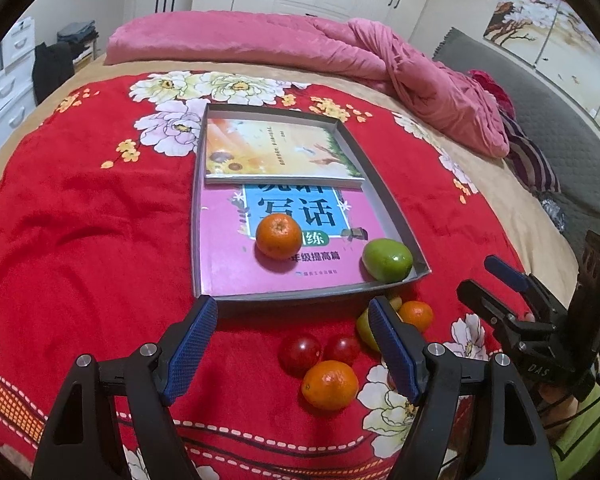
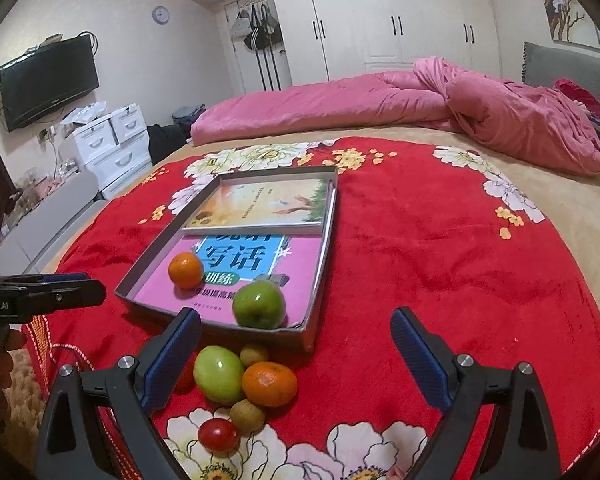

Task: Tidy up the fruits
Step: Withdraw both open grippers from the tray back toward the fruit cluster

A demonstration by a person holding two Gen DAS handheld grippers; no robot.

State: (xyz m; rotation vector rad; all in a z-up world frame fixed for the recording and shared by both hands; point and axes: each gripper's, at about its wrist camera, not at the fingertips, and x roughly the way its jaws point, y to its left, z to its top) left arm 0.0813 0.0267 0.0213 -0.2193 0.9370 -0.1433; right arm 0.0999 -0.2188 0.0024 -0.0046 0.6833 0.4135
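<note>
In the left wrist view, the left gripper stood apart and empty at lower centre, loose fruits by its right finger. The right gripper gaped too, empty. The tray above held an orange and a green apple.

A home bedroom: a wide bed under a red floral blanket, with a crumpled pink quilt along its far side. Tall white built-in wardrobes line the back wall, beside a wall-mounted black flat television above white drawer chests.
</note>
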